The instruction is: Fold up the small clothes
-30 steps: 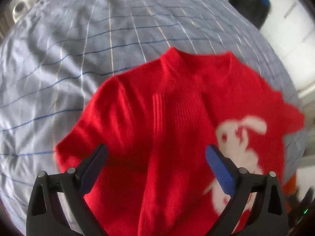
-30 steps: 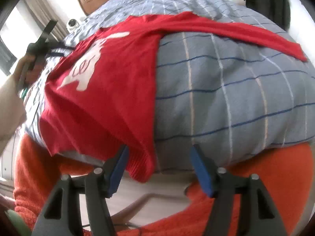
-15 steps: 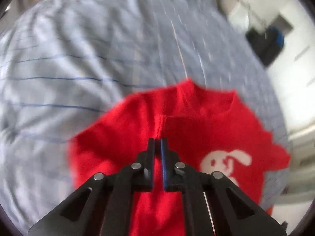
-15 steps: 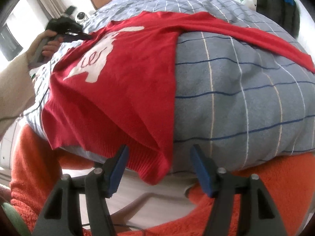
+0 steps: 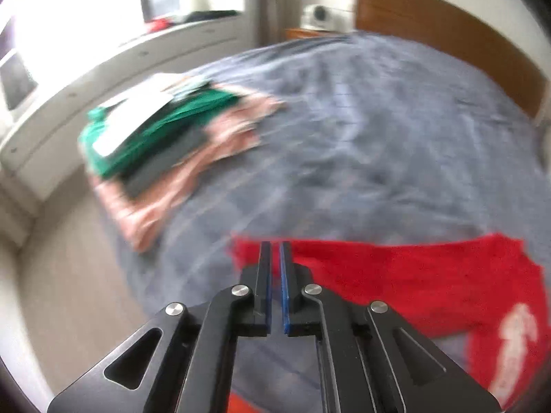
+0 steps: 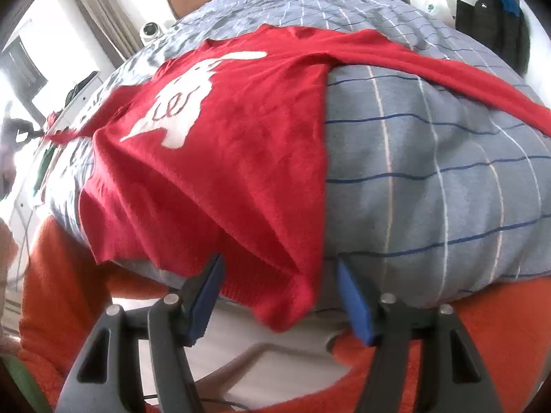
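Observation:
A red sweater (image 6: 241, 130) with a white rabbit print lies spread on the blue checked bed cover (image 6: 430, 172). Its hem hangs over the near bed edge. My right gripper (image 6: 279, 296) is open, its blue pads on either side of the hem corner, not touching it. My left gripper (image 5: 274, 251) is shut on the cuff of the sweater's sleeve (image 5: 396, 275) and holds it stretched out sideways. In the right wrist view the left gripper (image 6: 24, 130) shows small at the far left with the sleeve end in it.
A stack of folded clothes (image 5: 165, 130), green, grey and pink, lies at the bed's left edge. A wooden headboard (image 5: 447, 41) stands behind. An orange fleece (image 6: 482, 344) fills the space below the bed edge. A white dresser (image 5: 69, 86) runs along the left.
My left gripper shut on the sleeve and pulled it out to the left, swinging its view toward the folded stack. My right gripper moved slightly closer to the hem, still open.

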`<state>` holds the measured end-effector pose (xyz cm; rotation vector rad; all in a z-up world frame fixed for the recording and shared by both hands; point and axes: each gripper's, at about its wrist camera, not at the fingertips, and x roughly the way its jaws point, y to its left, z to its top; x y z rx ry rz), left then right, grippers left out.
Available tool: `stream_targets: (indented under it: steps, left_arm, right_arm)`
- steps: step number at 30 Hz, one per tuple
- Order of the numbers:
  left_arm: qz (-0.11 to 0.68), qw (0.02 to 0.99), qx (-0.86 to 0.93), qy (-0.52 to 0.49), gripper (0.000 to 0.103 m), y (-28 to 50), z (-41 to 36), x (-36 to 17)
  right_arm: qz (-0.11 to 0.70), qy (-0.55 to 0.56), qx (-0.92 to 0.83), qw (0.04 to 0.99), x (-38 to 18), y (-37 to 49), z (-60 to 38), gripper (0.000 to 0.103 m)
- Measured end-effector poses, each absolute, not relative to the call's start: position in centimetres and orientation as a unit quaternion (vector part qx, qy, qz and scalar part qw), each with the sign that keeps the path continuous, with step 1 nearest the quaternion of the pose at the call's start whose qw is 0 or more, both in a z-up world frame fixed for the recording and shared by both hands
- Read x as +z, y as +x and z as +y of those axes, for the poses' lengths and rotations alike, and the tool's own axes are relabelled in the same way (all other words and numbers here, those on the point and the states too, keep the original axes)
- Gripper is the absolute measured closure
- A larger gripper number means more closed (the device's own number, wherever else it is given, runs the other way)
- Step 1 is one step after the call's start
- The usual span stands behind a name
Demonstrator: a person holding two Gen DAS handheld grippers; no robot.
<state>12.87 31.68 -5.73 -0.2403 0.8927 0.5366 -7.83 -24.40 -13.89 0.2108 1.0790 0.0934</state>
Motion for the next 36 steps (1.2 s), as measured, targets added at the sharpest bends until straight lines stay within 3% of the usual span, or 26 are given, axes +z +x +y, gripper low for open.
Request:
stream_targets:
  steps: [8, 10, 12, 14, 15, 18, 23, 29, 36]
  left_arm:
    - [0.454, 0.83, 0.299, -0.121, 0.102, 11.7, 36.1, -8.7]
    - [0.465, 0.833, 0.289, -0.084, 0.086, 12.0, 34.8, -8.0]
    - [0.467, 0.851, 0.238, -0.043, 0.039, 12.7, 32.5, -6.8]
    - [0.446, 0.874, 0.191, -0.002, 0.025, 13.8, 29.3, -4.9]
    - [0.437, 0.886, 0.155, 0.02, 0.023, 14.7, 27.2, -3.8]
    - [0.439, 0.897, 0.023, 0.051, 0.008, 18.6, 21.2, -2.1]
    - [0.482, 0.862, -0.128, 0.089, 0.005, 27.1, 12.1, -5.0]
    - [0.524, 0.824, -0.184, 0.113, 0.005, 35.0, 5.4, -10.8]
    - [0.548, 0.791, -0.199, 0.185, 0.002, 37.4, 1.7, -16.2]
  right_arm:
    - [0.517, 0.102, 0.038, 0.849, -14.0, -7.8, -24.6, 0.038]
    - [0.513, 0.111, 0.038, 0.85, -13.5, -7.7, -25.2, 0.038]
    - [0.511, 0.113, 0.043, 0.851, -12.3, -6.9, -26.3, 0.035]
    - [0.508, 0.104, 0.049, 0.854, -10.6, -5.2, -27.8, 0.022]
    - [0.504, 0.096, 0.051, 0.857, -9.4, -3.8, -28.6, 0.017]
    - [0.492, 0.081, 0.055, 0.865, -6.3, 0.8, -30.9, 0.016]
    - [0.462, 0.075, 0.068, 0.881, -3.0, 12.0, -33.9, 0.01]
    - [0.496, 0.121, 0.126, 0.851, -6.4, 24.6, -34.6, 0.009]
    - [0.542, -0.025, 0.184, 0.82, -11.9, 33.2, -28.5, 0.009]
